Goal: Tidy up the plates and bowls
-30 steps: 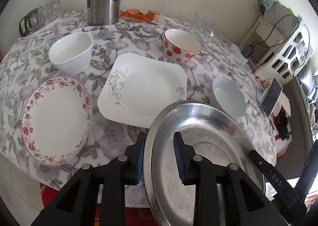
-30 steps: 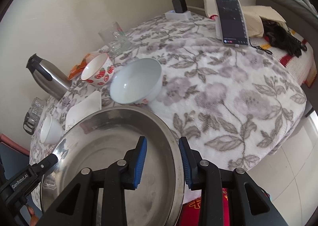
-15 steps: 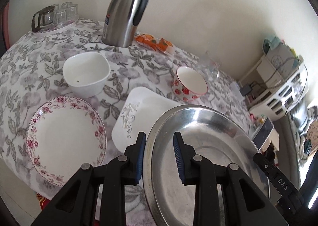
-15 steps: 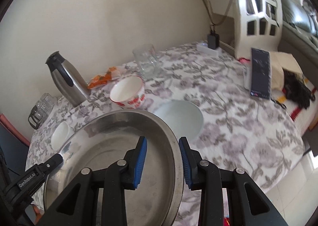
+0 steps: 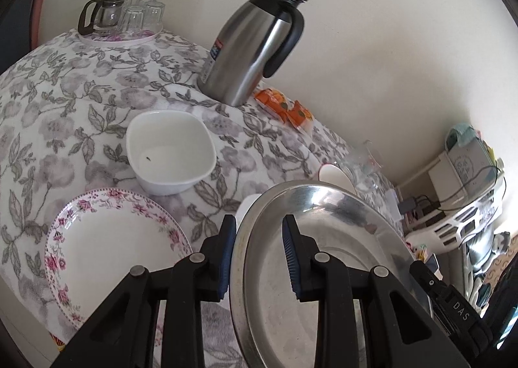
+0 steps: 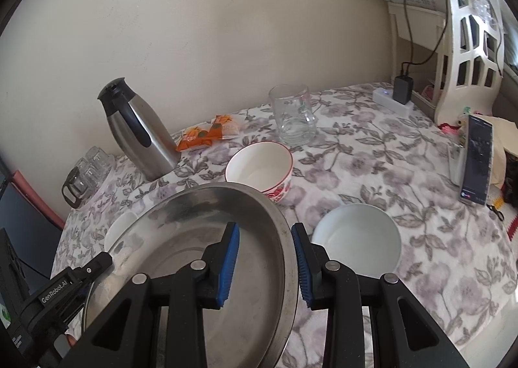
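Steel platter (image 5: 340,258) sits up front, flower-rimmed plate (image 5: 110,248) to its left, square bowl (image 5: 170,151) behind that plate, thermos (image 5: 255,47) at the back.

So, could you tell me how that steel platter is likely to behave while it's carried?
The steel platter looks rigid, so it probably won't flex. Its polished rim seems slippery between the left gripper and right gripper, and being wide, it may tilt if either grip slackens.

Bare floral tablecloth (image 6: 372,173) lies open right of the strawberry-patterned bowl (image 6: 259,168); the clear glass mug (image 6: 293,115) blocks behind.
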`<state>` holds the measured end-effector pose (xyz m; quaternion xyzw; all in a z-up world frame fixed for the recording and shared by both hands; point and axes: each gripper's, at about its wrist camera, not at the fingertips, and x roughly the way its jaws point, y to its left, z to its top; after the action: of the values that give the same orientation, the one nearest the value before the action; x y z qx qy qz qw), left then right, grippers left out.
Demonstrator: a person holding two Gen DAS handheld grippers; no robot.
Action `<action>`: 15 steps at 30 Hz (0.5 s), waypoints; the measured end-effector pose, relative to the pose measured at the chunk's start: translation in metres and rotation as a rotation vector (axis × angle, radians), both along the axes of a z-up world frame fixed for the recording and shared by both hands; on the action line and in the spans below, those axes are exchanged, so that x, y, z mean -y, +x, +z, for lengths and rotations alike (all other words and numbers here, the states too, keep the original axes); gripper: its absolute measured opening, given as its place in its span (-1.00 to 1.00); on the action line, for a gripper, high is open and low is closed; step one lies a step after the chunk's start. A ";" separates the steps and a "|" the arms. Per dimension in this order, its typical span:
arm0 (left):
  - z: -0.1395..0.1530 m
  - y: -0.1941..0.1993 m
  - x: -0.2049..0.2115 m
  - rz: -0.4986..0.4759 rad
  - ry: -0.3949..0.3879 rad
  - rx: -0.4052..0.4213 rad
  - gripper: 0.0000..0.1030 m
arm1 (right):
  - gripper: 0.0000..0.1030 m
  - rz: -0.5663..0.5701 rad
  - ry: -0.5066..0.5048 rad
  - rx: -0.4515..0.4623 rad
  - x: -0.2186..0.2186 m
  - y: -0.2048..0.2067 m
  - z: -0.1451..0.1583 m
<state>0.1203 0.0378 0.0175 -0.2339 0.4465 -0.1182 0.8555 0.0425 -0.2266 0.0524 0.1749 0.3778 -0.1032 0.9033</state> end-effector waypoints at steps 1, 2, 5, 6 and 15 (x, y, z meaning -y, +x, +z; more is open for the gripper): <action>-0.002 0.003 -0.002 0.006 0.001 -0.002 -0.44 | -0.31 0.002 0.004 -0.001 0.000 0.003 -0.002; -0.003 0.006 -0.003 0.010 0.004 -0.003 -0.44 | -0.31 0.004 0.010 -0.002 -0.001 0.008 -0.005; -0.008 0.016 -0.005 0.016 0.005 -0.010 -0.44 | -0.31 0.004 0.024 -0.006 0.001 0.018 -0.013; -0.009 0.019 -0.005 0.017 0.000 -0.010 -0.44 | -0.31 0.003 0.028 -0.009 0.002 0.020 -0.016; -0.026 0.033 0.008 0.017 0.060 -0.031 -0.43 | -0.31 -0.005 0.048 -0.087 0.012 0.041 -0.054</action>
<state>0.1534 0.0298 -0.0081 -0.2138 0.4610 -0.0936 0.8562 0.0831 -0.2384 -0.0016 0.1929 0.4186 -0.1039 0.8813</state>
